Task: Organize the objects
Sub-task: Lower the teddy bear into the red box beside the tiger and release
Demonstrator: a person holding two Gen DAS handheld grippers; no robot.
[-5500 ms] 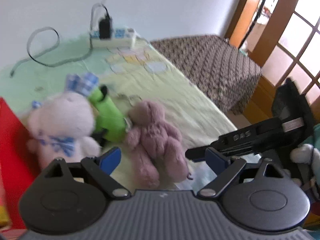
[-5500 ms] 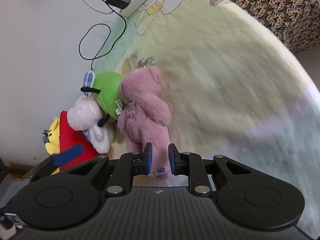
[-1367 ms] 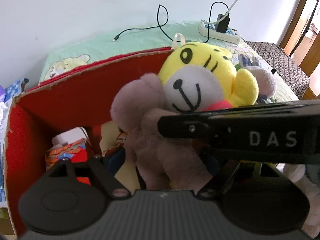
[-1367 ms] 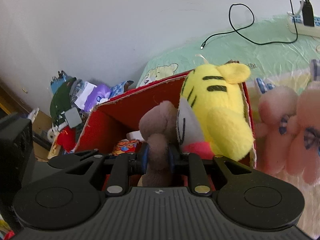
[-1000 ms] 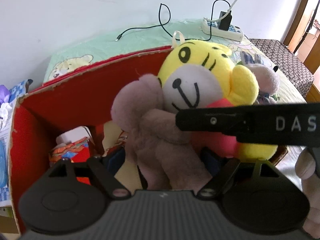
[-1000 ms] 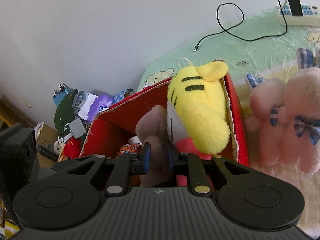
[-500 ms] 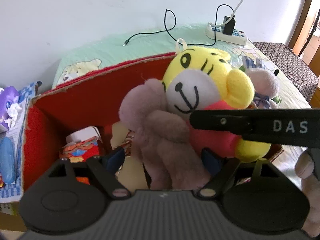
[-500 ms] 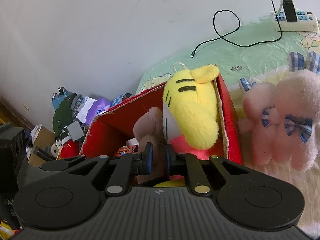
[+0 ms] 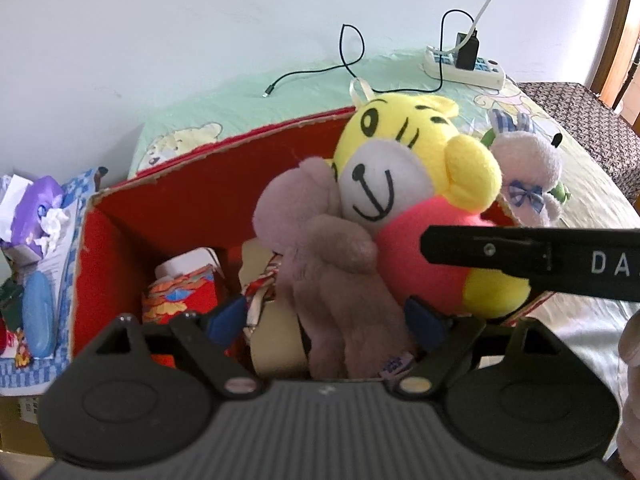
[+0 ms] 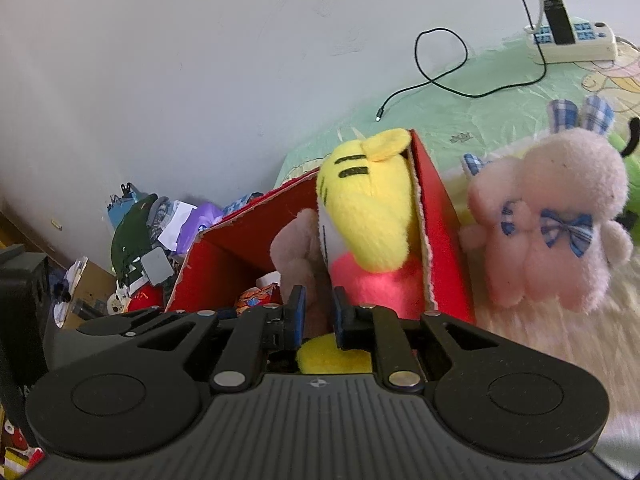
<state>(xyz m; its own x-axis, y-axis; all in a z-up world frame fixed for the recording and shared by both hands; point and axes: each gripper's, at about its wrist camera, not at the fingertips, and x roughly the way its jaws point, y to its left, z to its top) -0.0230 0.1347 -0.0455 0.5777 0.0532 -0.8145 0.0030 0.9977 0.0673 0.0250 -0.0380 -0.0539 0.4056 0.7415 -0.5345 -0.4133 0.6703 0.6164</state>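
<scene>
A mauve bear (image 9: 332,280) (image 10: 296,248) sits in the red cardboard box (image 9: 192,200) (image 10: 440,216), leaning on a yellow tiger plush (image 9: 400,168) (image 10: 368,216). My left gripper (image 9: 326,316) straddles the bear's legs. Its jaws are opening, and the left blue pad stands clear of the fur. My right gripper (image 10: 319,312) hovers over the box's near edge with its jaws nearly closed, parting slightly. Nothing is pinched between them, and the bear shows beyond the gap. In the left wrist view the right gripper's finger (image 9: 520,256) crosses the tiger's pink belly, short of the bear's arm.
A pink-white rabbit plush (image 10: 552,216) (image 9: 528,168) and a green plush (image 10: 632,184) lie on the bed right of the box. An orange patterned carton (image 9: 180,292) lies inside the box. A power strip (image 9: 464,64) and cable (image 10: 440,64) lie by the wall. Clutter (image 9: 32,216) lies left of the box.
The bear came from the bed into the box. In the last second my left jaws widened off it, and my right gripper slid back off its arm toward the right.
</scene>
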